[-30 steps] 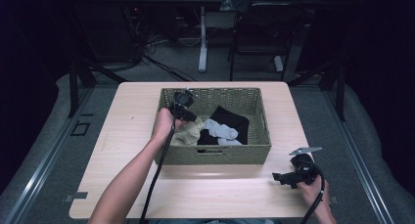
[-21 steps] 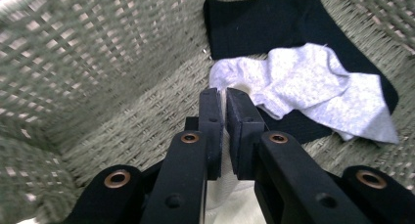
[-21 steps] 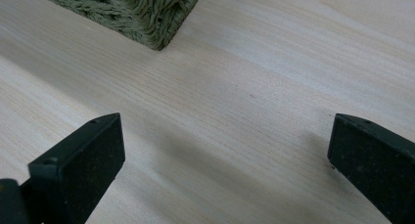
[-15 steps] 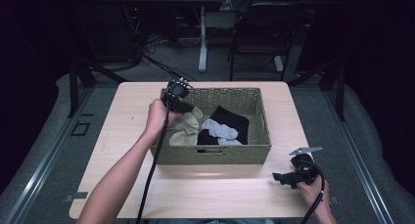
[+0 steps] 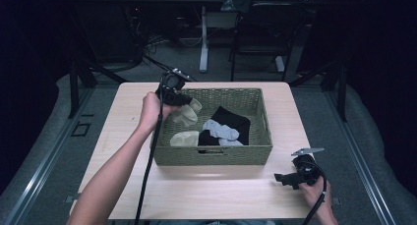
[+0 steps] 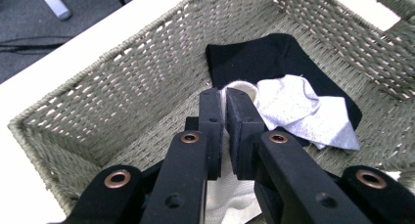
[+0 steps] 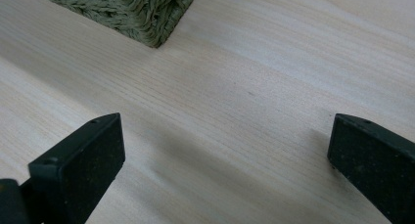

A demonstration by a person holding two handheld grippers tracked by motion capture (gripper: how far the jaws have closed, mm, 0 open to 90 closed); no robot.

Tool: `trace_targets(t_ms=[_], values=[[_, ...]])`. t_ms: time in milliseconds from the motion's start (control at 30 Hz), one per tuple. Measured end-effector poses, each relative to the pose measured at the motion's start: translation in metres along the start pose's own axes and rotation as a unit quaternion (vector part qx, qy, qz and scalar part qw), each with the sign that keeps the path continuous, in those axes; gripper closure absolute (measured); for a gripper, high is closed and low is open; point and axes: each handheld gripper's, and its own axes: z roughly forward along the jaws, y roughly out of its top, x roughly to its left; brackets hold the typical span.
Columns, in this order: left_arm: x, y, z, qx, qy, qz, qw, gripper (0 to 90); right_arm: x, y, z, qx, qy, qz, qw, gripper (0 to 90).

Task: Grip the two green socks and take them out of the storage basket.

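The left hand-held gripper (image 5: pixel 183 98) hangs above the far left corner of the woven basket (image 5: pixel 255 151), its jaws pinched tight on a cream sock (image 5: pixel 186 115) that dangles from them over the basket's left end. In the left gripper view the two pads (image 6: pixel 211 121) nearly meet, with the pale fabric squeezed between them and spilling out below. Lower in the basket, a second cream sock (image 5: pixel 185 138) lies on the floor near the front left corner. Toward the basket's middle a black garment (image 6: pixel 264 57) is spread flat, and a light grey sock (image 6: pixel 306 111) rests on top of it; whether that grey piece is one sock or two is hard to judge from the high view. The right hand-held gripper (image 5: pixel 290 178) rests low at the bench (image 5: pixel 221 190), off the basket's front right corner, its jaws standing wide apart with only bare wood between them.
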Motion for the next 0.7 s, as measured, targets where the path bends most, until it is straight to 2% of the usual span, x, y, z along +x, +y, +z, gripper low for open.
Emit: trace_targets(t_ms=[233, 400, 700], values=[[0.005, 0.003, -0.018, -0.014, 0.006, -0.004, 0.9999, 85.7, 0.002, 0.000, -0.001, -0.003, -0.004, 0.000, 1.0000, 0.0], [0.009, 0.005, -0.035, -0.023, 0.018, -0.005, 0.9996, 85.7, 0.002, 0.000, 0.000, 0.001, 0.000, -0.001, 1.0000, 0.0], [0.025, 0.001, -0.064, -0.043, 0.032, -0.019, 0.9984, 85.7, -0.001, -0.001, -0.001, 0.001, -0.001, 0.004, 1.0000, 0.0]])
